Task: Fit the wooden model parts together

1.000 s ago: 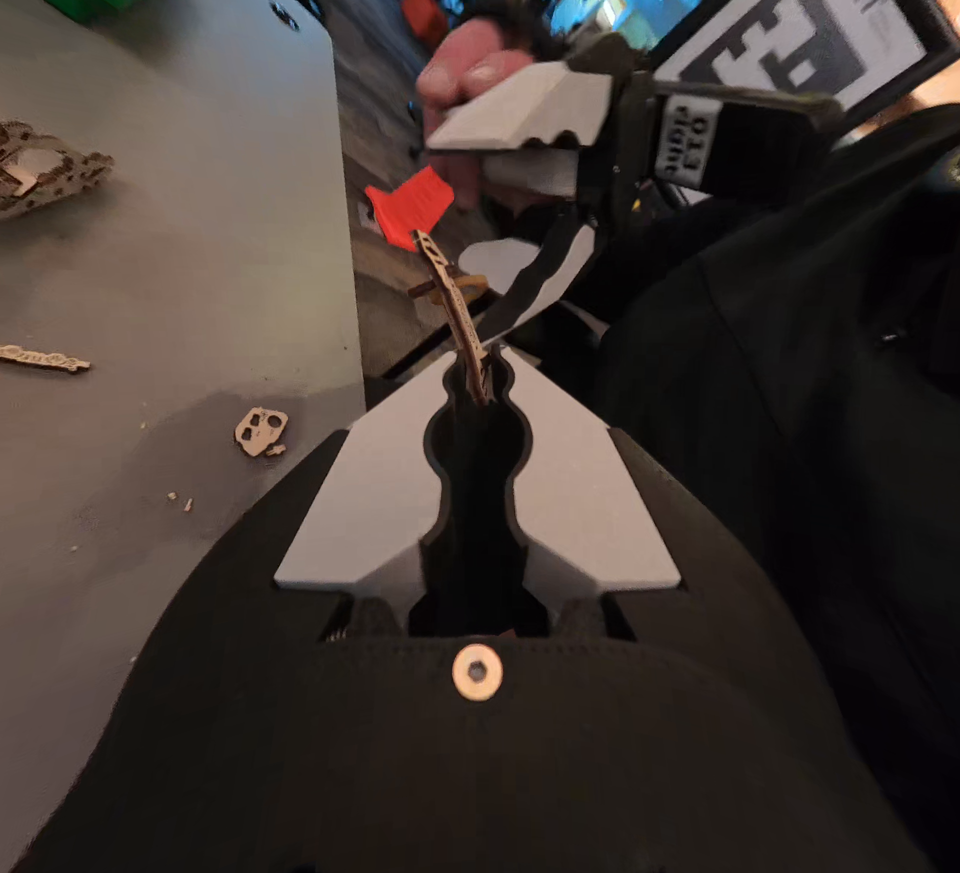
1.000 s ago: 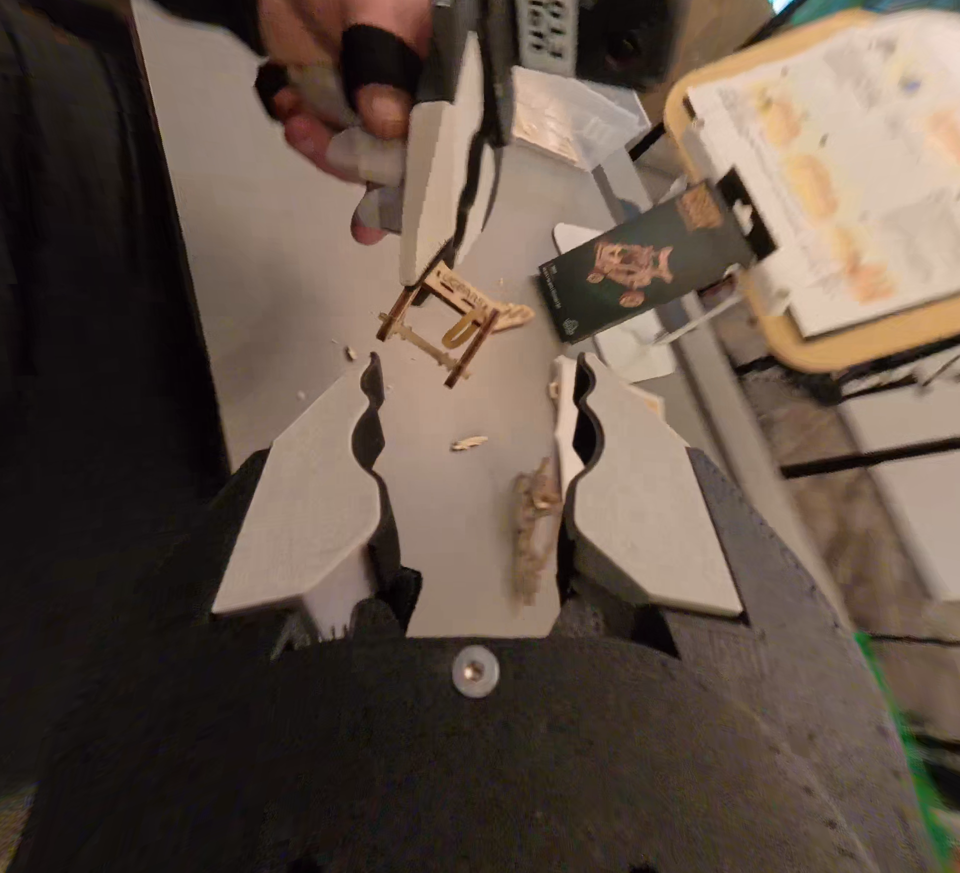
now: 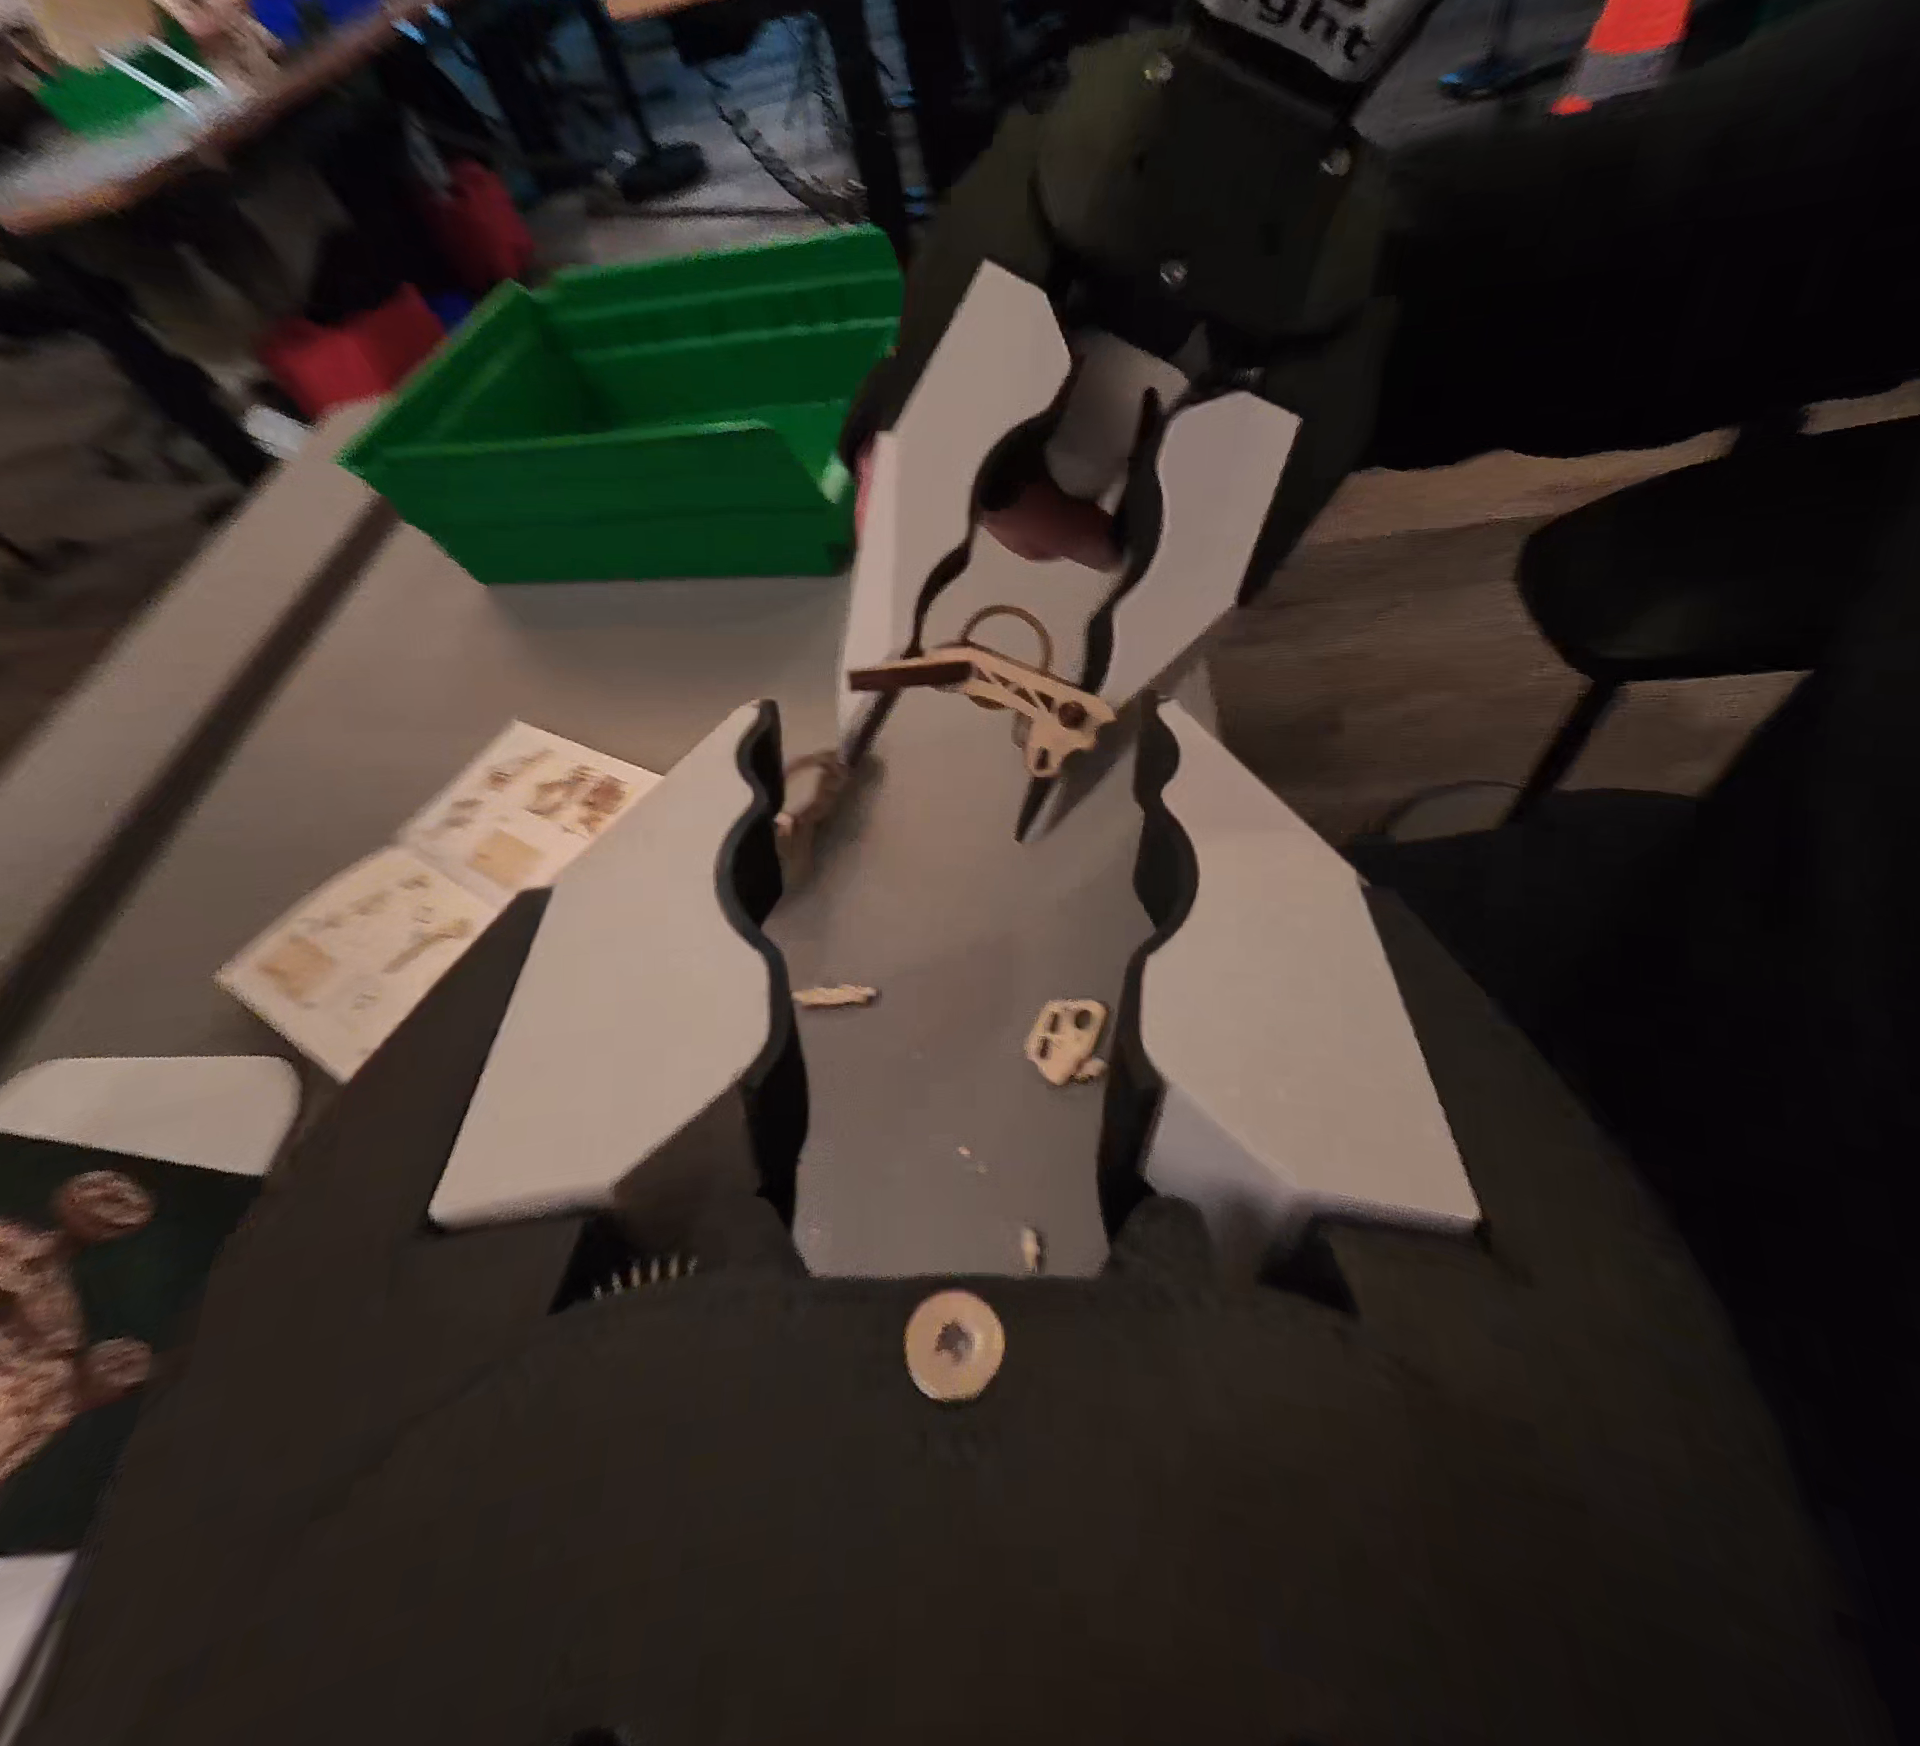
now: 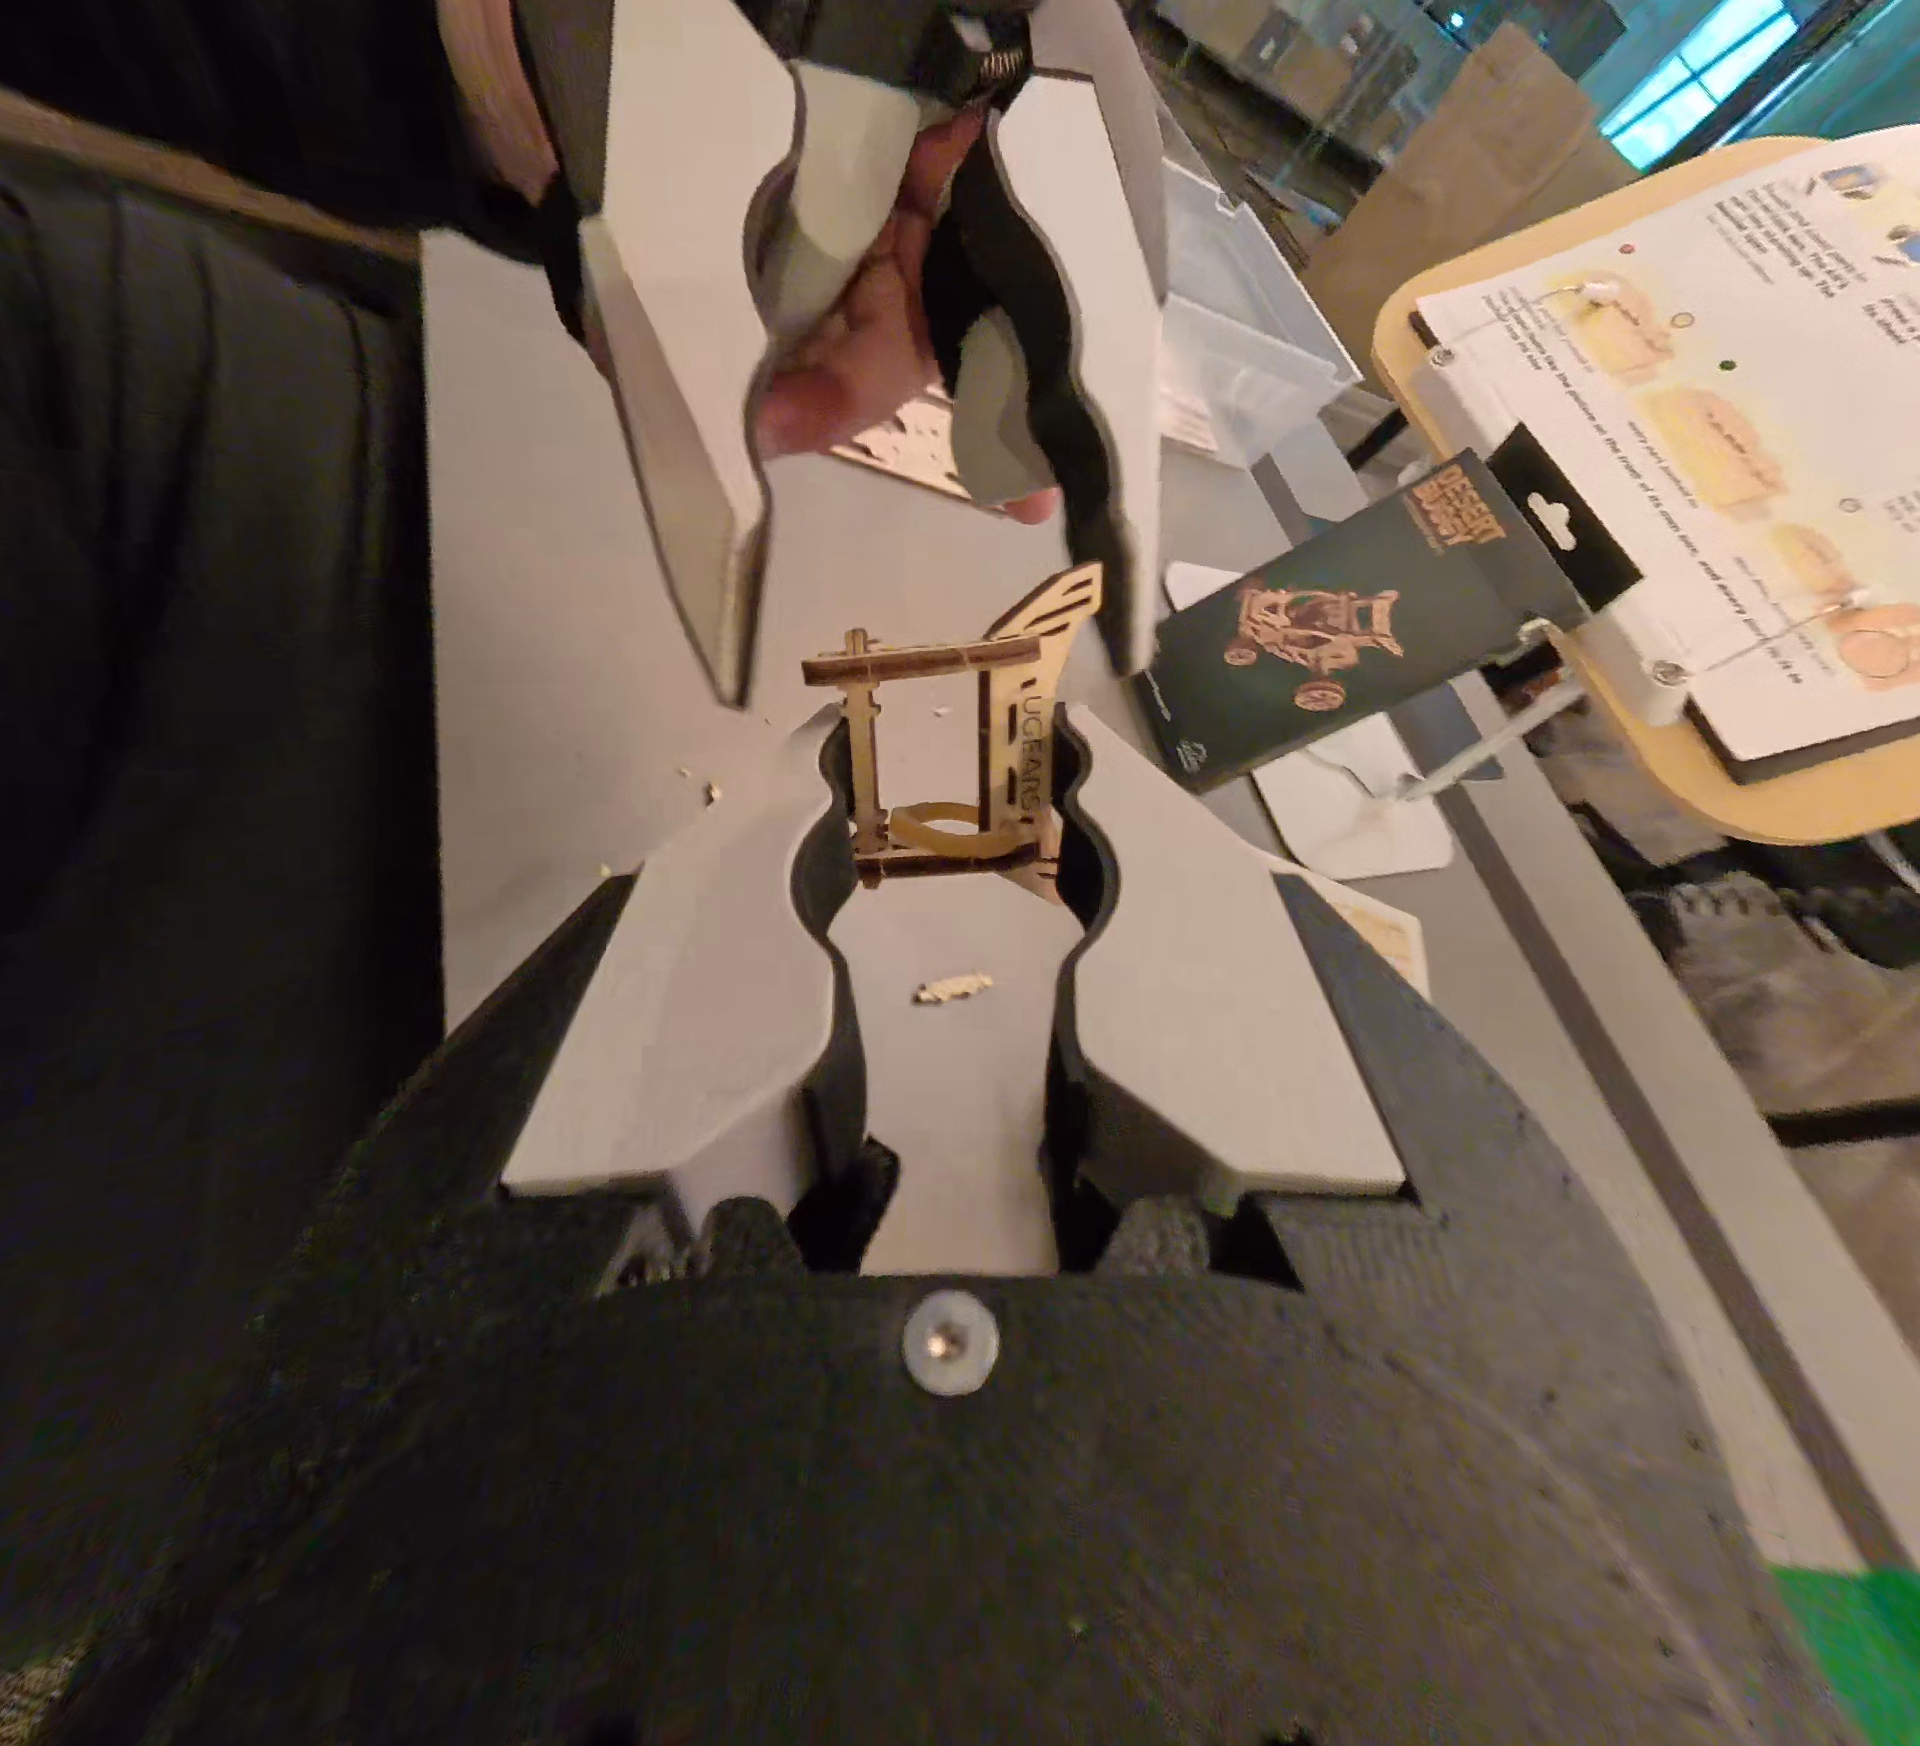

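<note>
Right gripper [image 4: 951, 740] fingers pinch the wooden frame [image 4: 940, 761] — left gripper [image 3: 956, 740] gapes empty just beside.

Wooden frame [image 4: 940, 761] between right gripper [image 4: 951, 740] fingers — left gripper [image 4: 925, 657] opposite.

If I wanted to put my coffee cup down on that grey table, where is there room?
The widest bare table lies between the green bin and the leaflet. The strip beside the person's dark clothing holds only crumbs. The middle is crowded: left gripper and right gripper meet at the wooden frame, near loose pieces, with the dark package alongside.
</note>
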The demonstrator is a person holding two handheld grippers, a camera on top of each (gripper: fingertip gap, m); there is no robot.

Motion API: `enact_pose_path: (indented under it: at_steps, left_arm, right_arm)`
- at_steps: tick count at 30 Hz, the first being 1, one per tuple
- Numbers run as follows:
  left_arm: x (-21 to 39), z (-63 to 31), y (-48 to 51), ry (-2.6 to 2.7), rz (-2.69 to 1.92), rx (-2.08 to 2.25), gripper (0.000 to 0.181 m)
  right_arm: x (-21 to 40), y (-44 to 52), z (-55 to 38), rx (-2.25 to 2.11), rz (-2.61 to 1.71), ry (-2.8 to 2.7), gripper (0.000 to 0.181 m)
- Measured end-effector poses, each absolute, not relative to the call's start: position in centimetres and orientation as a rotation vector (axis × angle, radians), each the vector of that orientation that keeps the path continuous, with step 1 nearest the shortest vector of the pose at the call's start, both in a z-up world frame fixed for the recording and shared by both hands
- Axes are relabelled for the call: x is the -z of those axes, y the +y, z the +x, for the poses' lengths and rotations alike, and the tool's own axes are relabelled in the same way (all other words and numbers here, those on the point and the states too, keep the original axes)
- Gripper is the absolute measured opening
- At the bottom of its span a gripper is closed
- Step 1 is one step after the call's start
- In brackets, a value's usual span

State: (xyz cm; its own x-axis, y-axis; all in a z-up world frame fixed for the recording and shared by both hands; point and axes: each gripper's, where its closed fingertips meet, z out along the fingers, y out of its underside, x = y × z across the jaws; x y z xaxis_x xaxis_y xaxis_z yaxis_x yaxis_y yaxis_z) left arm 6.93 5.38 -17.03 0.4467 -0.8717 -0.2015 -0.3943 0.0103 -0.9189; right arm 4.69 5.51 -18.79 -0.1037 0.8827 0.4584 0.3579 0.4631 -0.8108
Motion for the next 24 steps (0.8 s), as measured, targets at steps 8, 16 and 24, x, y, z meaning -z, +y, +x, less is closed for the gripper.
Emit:
enact_pose_path:
  at_steps: [8,16,24]
  left_arm:
    - [16.2,7.2,5.0,1.154,-1.512,0.464,0.043]
    - [16.2,7.3,4.5,1.165,-1.486,0.458,0.055]
    - [16.2,7.2,4.4,1.177,-1.486,0.433,0.049]
  right_arm:
    - [18.8,4.7,4.0,-0.696,-1.083,-1.703,0.032]
    - [18.8,4.7,3.8,-0.734,-1.096,-1.707,0.032]
    - [18.9,4.4,3.7,-0.777,-1.096,-1.726,0.032]
